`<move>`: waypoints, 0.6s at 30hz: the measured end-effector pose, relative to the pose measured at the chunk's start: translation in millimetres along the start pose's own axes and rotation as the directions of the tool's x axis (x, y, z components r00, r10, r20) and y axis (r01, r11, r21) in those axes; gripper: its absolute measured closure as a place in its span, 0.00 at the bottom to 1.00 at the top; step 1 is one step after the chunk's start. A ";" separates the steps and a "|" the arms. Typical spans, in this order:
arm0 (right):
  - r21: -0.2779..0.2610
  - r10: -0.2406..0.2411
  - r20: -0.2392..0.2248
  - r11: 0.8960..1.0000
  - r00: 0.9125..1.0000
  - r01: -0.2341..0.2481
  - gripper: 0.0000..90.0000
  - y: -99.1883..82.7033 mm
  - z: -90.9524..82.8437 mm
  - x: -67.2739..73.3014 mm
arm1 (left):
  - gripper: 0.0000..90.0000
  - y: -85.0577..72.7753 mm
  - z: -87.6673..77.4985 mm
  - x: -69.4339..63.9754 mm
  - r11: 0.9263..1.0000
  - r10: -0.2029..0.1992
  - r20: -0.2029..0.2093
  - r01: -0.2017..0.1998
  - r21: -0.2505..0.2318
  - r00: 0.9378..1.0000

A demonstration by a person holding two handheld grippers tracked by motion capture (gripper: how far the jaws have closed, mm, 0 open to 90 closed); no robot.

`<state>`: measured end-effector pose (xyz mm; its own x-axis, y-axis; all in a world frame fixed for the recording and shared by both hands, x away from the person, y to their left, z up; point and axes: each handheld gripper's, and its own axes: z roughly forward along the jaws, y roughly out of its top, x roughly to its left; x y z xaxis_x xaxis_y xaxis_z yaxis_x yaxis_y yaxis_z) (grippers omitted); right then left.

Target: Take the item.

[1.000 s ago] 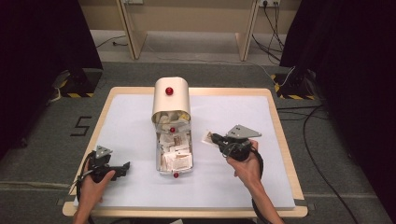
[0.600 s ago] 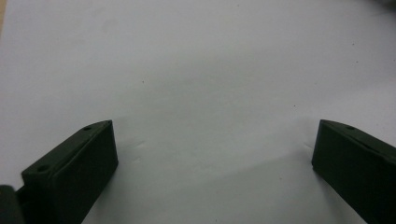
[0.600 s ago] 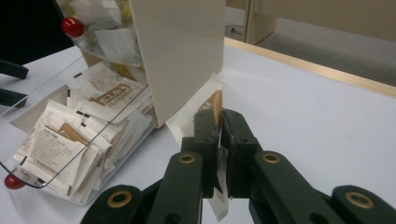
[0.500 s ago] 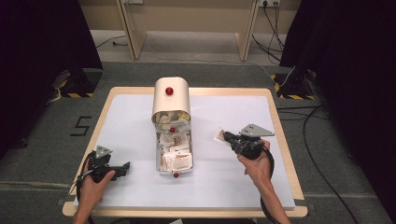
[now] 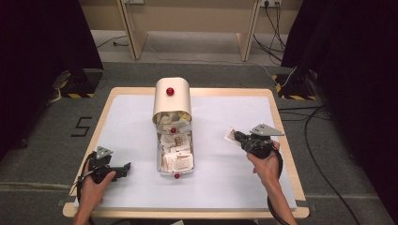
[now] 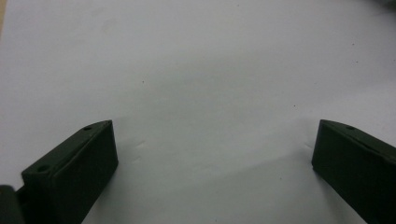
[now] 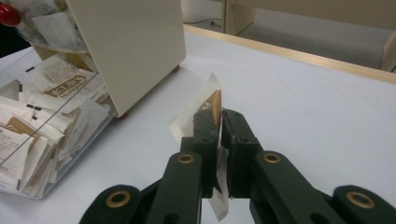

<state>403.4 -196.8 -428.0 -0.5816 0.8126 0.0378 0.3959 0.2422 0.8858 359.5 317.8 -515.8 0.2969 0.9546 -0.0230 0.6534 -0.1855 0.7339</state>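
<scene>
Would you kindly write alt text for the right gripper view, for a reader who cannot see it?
The right gripper is shut on a small paper packet, held above a white table. To the left, a cream box has a clear tray full of similar packets.

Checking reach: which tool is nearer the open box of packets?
Left, though by little. The left tool rests open on the table beside the box of packets, at its near end. The right tool, shut on a packet, sits farther off on the other side.
</scene>
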 end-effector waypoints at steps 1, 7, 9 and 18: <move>0.003 0.003 0.005 1.000 1.000 -0.003 0.94 -0.9 0.2 -1.6 | 0.00 0.0 0.0 0.0 1.000 0.001 0.000 -0.001 0.000 1.000; 0.010 0.014 0.014 1.000 1.000 -0.014 0.94 -4.5 0.7 -7.3 | 0.00 0.0 0.0 0.0 1.000 0.000 0.000 0.000 0.000 1.000; 0.014 0.018 0.017 1.000 1.000 -0.018 0.94 -5.8 1.2 -8.3 | 0.00 0.0 0.0 0.0 1.000 0.000 0.000 0.000 0.000 1.000; 0.034 0.017 0.023 0.999 1.000 -0.017 0.94 -11.6 6.5 -11.1 | 0.00 0.0 0.0 0.0 1.000 0.000 0.000 0.000 0.000 1.000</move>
<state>409.9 -205.2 -441.6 -0.5585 0.8285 0.0417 0.4298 0.2460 0.8688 359.5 317.9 -515.9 0.2974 0.9545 -0.0229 0.6530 -0.1858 0.7342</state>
